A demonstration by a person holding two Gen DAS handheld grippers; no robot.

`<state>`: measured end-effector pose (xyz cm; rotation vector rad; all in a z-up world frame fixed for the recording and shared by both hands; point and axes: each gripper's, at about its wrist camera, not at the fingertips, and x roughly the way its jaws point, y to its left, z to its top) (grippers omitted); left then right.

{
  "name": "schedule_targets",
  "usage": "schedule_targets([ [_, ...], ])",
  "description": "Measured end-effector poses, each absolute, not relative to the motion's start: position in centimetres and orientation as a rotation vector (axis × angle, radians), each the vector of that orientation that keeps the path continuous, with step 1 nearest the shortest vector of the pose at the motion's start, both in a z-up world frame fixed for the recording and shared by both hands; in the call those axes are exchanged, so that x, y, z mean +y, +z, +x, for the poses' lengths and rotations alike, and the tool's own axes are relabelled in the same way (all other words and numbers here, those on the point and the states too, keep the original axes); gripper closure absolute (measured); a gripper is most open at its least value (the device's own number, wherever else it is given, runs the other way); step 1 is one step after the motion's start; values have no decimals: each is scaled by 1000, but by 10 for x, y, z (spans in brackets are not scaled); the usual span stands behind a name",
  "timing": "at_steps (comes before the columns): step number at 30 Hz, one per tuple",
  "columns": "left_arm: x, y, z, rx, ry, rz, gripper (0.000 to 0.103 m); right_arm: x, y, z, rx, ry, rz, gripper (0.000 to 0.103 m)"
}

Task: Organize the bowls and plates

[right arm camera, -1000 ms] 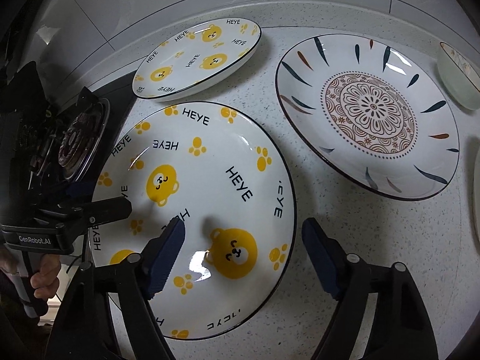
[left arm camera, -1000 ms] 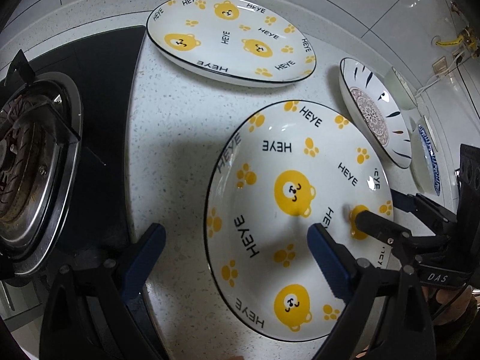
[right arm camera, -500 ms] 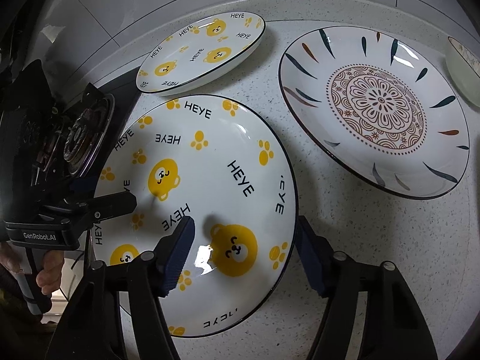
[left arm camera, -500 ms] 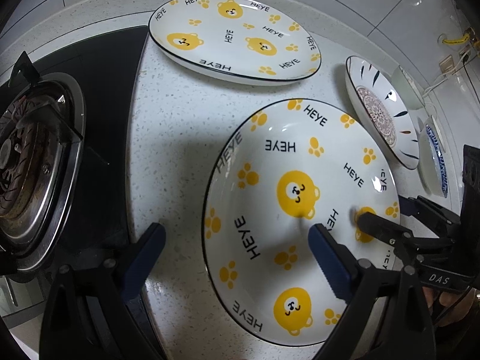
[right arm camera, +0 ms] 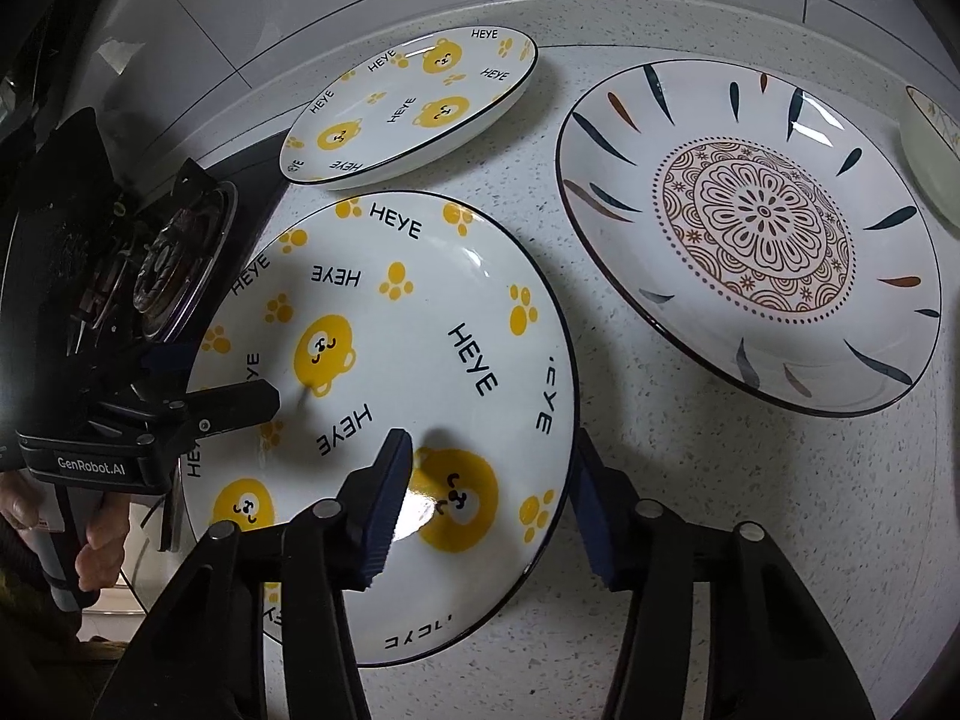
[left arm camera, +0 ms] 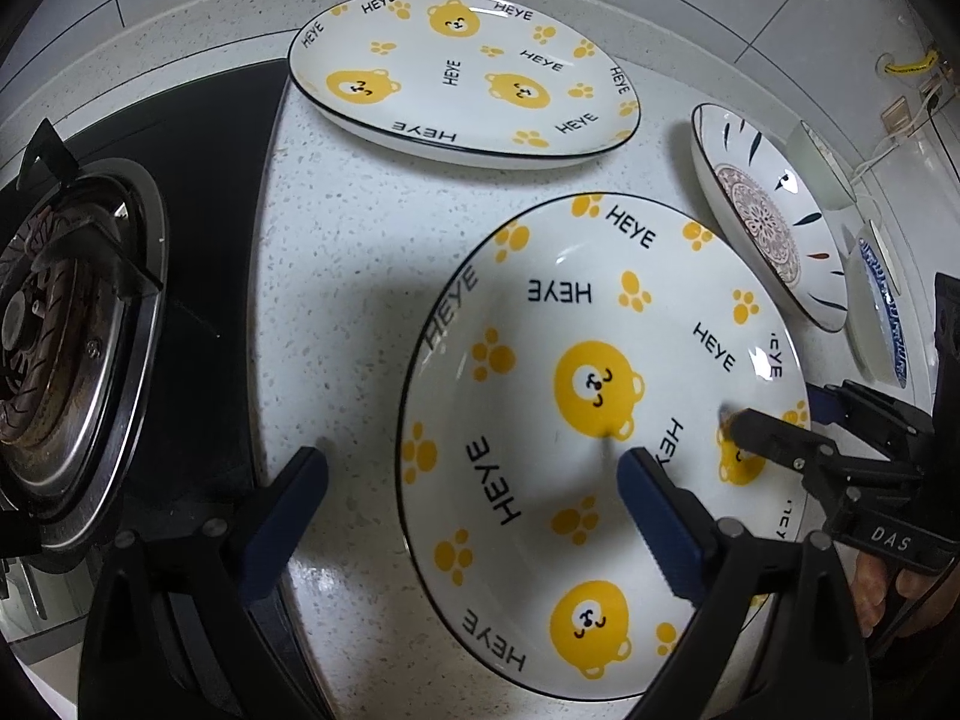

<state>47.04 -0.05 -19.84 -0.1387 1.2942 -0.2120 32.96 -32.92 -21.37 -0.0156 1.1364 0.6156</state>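
Right now the right gripper is closing over the near bear plate's right rim, one pad above the plate, the other outside the edge; the pads are not yet pressing. Opposite, the left gripper is standing wide, straddling that plate's left rim. The plate is lying on the speckled counter beside the stove. Farther back, a second bear plate and a flower plate are sitting apart, a bowl beyond.

Two bear plates lie left of the mandala plate.
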Motion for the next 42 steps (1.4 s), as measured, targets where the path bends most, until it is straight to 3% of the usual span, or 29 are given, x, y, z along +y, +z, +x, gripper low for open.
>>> schedule_targets([
  [3, 3, -196, 471, 1300, -199, -157, 14, -331, -214, 330, 1137, 621, -19, 70],
  [5, 3, -193, 471, 1293, -201, -152, 33, -333, -215, 331, 1137, 620, -22, 77],
  [7, 1, -191, 472, 1291, -229, -141, 66, -337, -216, 333, 1144, 626, -3, 83],
  [12, 12, -192, 476, 1295, -205, -201, 81, -346, -217, 335, 1158, 659, 42, 85],
  [22, 25, -187, 462, 1305, -227, -348, 89, -358, -216, 333, 1186, 683, 108, 89],
  [42, 50, -139, 361, 1313, -327, -409, 90, -357, -173, 223, 1204, 626, 151, 90],
])
